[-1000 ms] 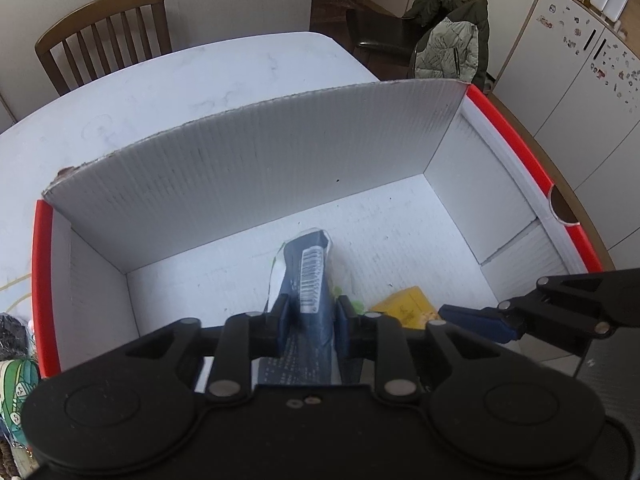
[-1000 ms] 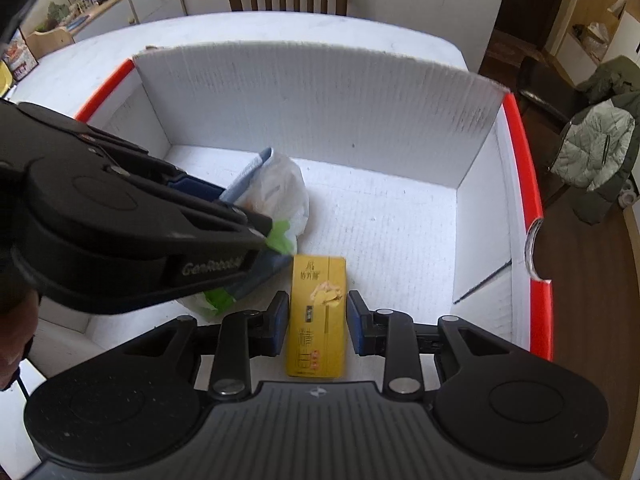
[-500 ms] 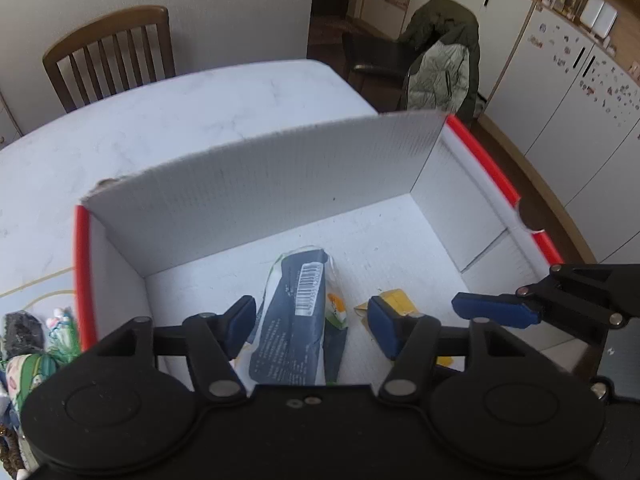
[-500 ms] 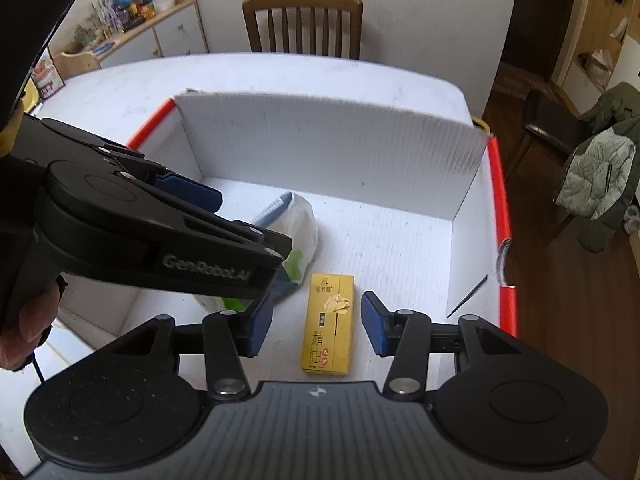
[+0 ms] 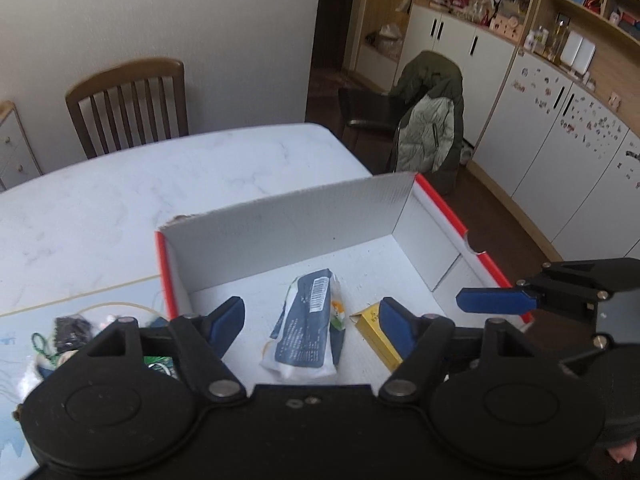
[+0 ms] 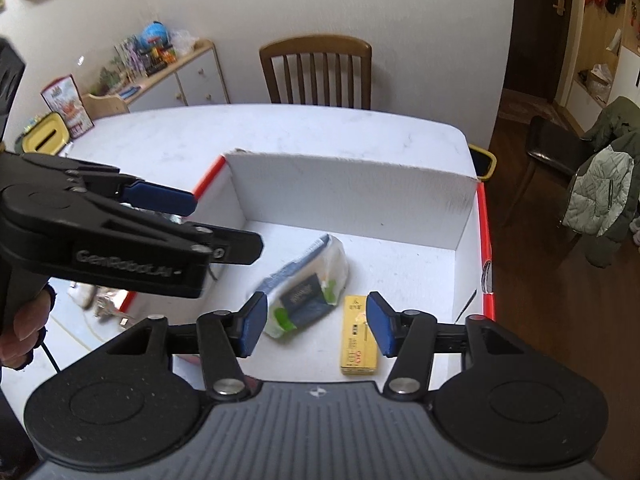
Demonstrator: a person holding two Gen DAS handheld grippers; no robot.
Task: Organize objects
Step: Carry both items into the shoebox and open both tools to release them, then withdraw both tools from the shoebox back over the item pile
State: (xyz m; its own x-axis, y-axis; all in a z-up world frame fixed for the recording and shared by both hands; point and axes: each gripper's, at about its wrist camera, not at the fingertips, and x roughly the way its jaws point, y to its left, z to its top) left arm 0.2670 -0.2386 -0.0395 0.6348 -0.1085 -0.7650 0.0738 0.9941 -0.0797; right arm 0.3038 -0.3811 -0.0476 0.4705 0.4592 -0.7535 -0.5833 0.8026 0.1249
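Observation:
A white cardboard box with red edges (image 5: pixel 280 228) (image 6: pixel 348 184) stands on the white table. On its floor lie a blue-and-white snack packet (image 5: pixel 308 320) (image 6: pixel 308 288) and, to its right, a yellow carton (image 5: pixel 374 330) (image 6: pixel 357 336). My left gripper (image 5: pixel 312 324) hovers open above the packet, holding nothing. My right gripper (image 6: pixel 316 324) is open too, raised above the box's near side, with the carton lying free below its right finger. Each gripper shows in the other's view: the right one (image 5: pixel 496 300) at the right, the left one (image 6: pixel 176 208) at the left.
Several small items (image 5: pixel 68 332) lie on a pale mat left of the box. A wooden chair (image 6: pixel 316 72) stands at the table's far side. A jacket-draped chair (image 5: pixel 428 120) and white cabinets (image 5: pixel 560 152) are off to the right. A low sideboard (image 6: pixel 168 80) holds clutter.
Both grippers opened, letting go of the packet and the yellow carton, which now lie on the box floor. Both grippers then rose and drew back from the box.

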